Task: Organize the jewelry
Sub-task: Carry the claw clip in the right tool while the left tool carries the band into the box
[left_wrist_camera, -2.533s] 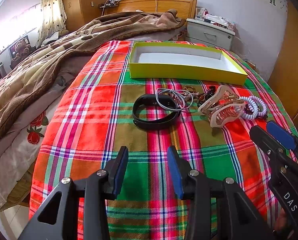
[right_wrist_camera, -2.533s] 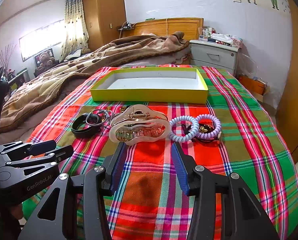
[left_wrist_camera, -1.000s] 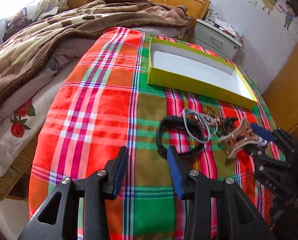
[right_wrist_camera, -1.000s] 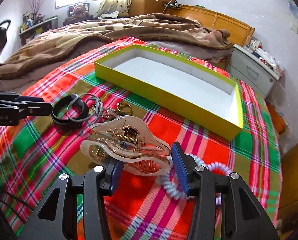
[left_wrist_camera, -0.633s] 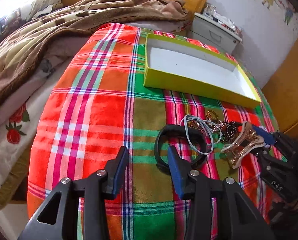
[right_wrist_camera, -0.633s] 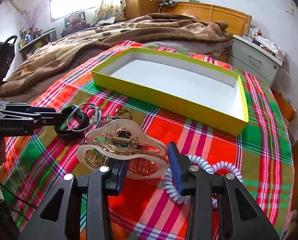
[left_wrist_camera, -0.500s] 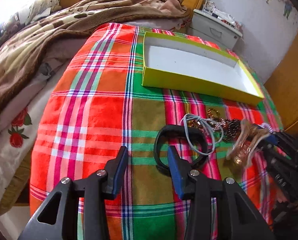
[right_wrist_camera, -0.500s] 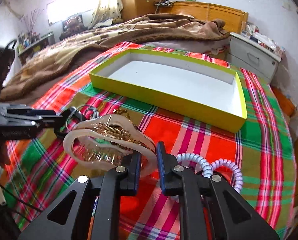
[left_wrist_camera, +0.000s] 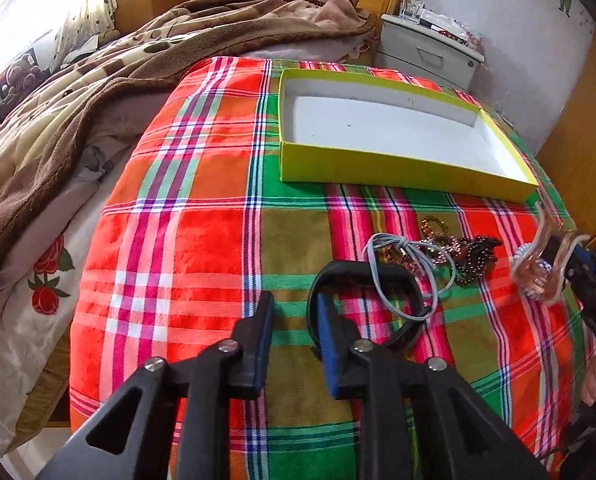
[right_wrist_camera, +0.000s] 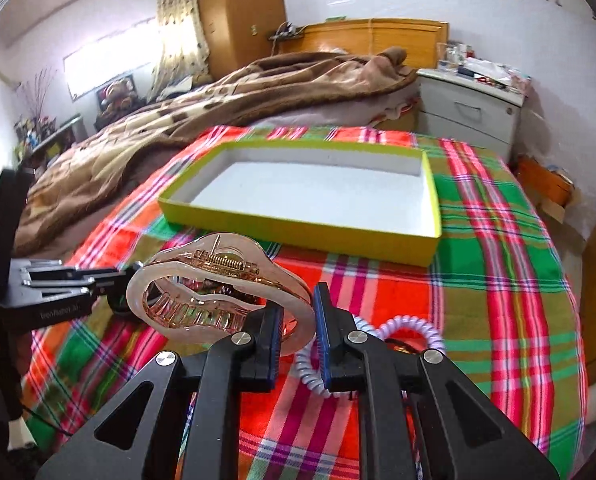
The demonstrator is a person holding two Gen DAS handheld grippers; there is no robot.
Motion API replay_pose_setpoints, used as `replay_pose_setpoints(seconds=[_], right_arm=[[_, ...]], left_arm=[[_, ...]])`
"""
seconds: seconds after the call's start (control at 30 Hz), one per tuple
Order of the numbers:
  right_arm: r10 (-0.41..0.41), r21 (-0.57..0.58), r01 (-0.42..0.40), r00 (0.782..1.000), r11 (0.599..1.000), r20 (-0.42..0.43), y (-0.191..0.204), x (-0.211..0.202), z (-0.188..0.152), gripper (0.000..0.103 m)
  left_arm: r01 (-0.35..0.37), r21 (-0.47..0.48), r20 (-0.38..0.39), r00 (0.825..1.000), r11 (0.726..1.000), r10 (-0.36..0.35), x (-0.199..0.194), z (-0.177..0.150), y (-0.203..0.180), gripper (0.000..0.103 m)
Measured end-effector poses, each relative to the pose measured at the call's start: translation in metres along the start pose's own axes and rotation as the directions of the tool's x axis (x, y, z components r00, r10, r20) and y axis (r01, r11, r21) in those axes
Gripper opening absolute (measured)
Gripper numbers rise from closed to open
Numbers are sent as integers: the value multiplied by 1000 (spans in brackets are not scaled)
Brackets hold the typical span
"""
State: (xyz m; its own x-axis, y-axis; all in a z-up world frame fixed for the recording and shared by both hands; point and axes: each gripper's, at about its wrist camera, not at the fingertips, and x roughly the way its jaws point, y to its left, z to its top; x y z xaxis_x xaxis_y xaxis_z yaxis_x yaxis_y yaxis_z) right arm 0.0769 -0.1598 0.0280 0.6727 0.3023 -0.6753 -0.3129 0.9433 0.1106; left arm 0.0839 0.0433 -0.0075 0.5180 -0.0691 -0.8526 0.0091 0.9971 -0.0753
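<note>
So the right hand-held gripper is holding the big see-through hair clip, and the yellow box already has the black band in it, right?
Not quite. The yellow box is empty; the left wrist view shows the black band lying on the plaid blanket. The right hand-held gripper does hold the hair clip.

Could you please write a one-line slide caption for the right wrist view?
Right claw shut on a translucent hair clip, lifted before the empty yellow box.
</note>
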Motion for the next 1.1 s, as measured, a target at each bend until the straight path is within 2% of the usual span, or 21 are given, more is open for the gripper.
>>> replay_pose_setpoints(seconds=[0.1,0.17,0.4,0.73,1.1], right_arm=[[-6,23,5,1000,1000,18,-4,-7,2,16],[-18,35,17,999,999,29,-6,-11,4,16],[-46,69,42,997,997,54,-11,-17,6,16],[-83,71,77,993,995,85,-8,-23,15,16],[-176,89,168,981,982,85,-28,-14,53,16]], left_arm=[[12,2,3,1000,1000,-12,-1,-1,-2,9],[15,-1,7,1000,1000,-15,-1,-1,-2,6],[3,-17,32,999,1000,-3,-17,0,11,6],[-84,-5,82,993,996,84,-39,3,27,6],[-3,-12,155,988,1000,5,-47,57,24,6]])
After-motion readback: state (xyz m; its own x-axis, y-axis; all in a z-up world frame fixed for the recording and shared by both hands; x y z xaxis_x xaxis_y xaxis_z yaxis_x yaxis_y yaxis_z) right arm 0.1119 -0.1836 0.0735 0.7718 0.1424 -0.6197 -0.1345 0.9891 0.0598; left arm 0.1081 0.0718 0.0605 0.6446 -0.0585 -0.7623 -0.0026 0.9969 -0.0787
